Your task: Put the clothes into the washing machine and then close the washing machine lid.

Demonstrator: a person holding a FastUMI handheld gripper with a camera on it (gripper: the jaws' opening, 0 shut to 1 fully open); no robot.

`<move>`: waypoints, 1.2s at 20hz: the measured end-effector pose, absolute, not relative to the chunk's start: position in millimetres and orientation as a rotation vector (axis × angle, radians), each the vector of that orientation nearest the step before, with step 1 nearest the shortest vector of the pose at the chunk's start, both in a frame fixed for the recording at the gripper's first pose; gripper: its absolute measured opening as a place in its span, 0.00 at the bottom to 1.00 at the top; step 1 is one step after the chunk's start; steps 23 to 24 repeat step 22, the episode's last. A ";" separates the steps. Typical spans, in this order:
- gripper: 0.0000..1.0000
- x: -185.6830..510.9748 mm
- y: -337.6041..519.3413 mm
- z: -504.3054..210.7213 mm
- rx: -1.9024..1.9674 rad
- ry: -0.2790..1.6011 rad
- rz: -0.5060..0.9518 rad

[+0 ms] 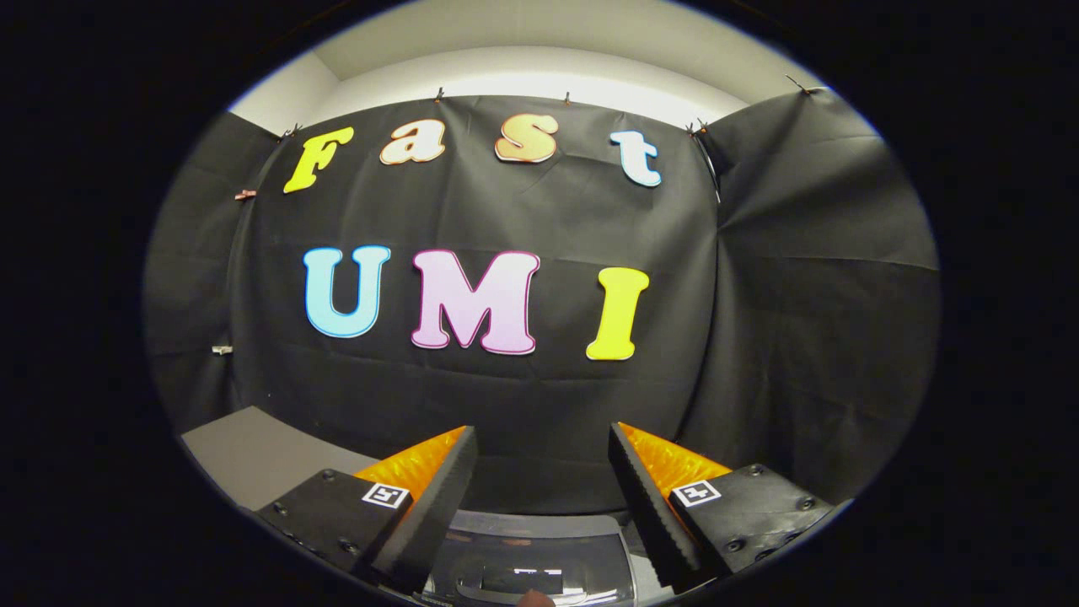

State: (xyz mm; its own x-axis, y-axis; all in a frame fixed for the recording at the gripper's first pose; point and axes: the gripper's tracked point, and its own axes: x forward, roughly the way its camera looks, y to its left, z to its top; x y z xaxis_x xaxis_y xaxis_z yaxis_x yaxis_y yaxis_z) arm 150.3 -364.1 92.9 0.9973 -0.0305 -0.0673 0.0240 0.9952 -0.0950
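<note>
Two fingers of the hand-held gripper (542,472) are standing wide apart, holding nothing, aiming level at the booth wall. Below and between them, the washing machine (527,566) top is showing (clothes cannot be located). Tilting downward first is advisable. A desk (240,451) edge is lying left; open room is remaining ahead.

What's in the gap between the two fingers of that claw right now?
Nothing is held. The claw stands open, and through the gap the gripper view shows the black cloth wall beyond and part of the washing machine below.
</note>
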 end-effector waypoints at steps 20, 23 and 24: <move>0.97 122.8 -338.6 139.9 -0.090 -0.047 0.040; 0.97 124.0 -336.6 138.9 -0.085 -0.043 0.042; 0.97 124.0 -336.6 138.9 -0.085 -0.043 0.042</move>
